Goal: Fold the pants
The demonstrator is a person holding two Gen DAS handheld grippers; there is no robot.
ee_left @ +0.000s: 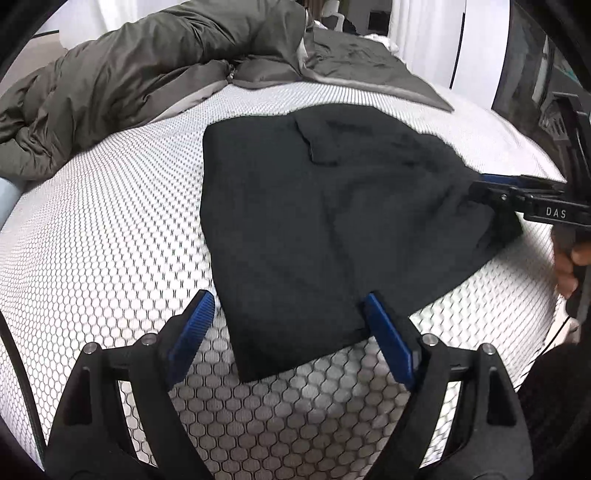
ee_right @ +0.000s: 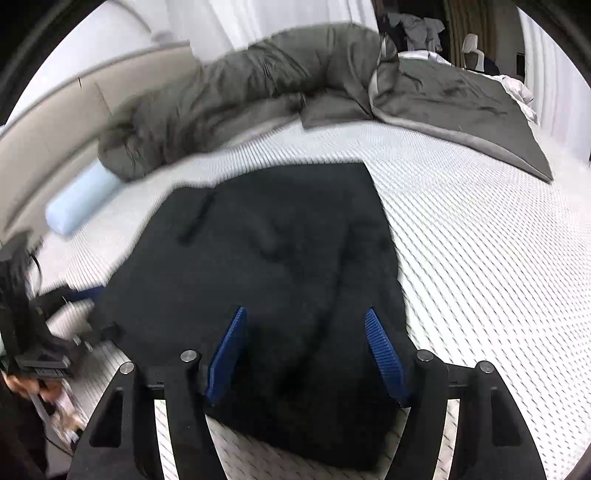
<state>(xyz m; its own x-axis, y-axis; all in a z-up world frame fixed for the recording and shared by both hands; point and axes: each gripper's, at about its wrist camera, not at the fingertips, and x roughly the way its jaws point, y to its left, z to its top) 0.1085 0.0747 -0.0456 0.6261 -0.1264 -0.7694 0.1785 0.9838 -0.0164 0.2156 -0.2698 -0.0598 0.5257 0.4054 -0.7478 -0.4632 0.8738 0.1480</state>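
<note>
The dark pants (ee_left: 332, 221) lie folded in a compact block on the white honeycomb mattress (ee_left: 110, 240). My left gripper (ee_left: 288, 302) is open, its blue pads on either side of the block's near corner, just above it. My right gripper (ee_right: 306, 321) is open over the opposite end of the pants (ee_right: 277, 277), holding nothing. In the left wrist view the right gripper (ee_left: 480, 184) comes in from the right at the cloth's edge. The left gripper (ee_right: 85, 299) shows blurred at the left of the right wrist view.
A rumpled grey-green duvet (ee_left: 147, 74) lies across the far part of the bed. A pale blue bolster (ee_right: 81, 203) lies by the beige headboard (ee_right: 48, 129). White curtains (ee_left: 424, 29) hang at the far side of the bed.
</note>
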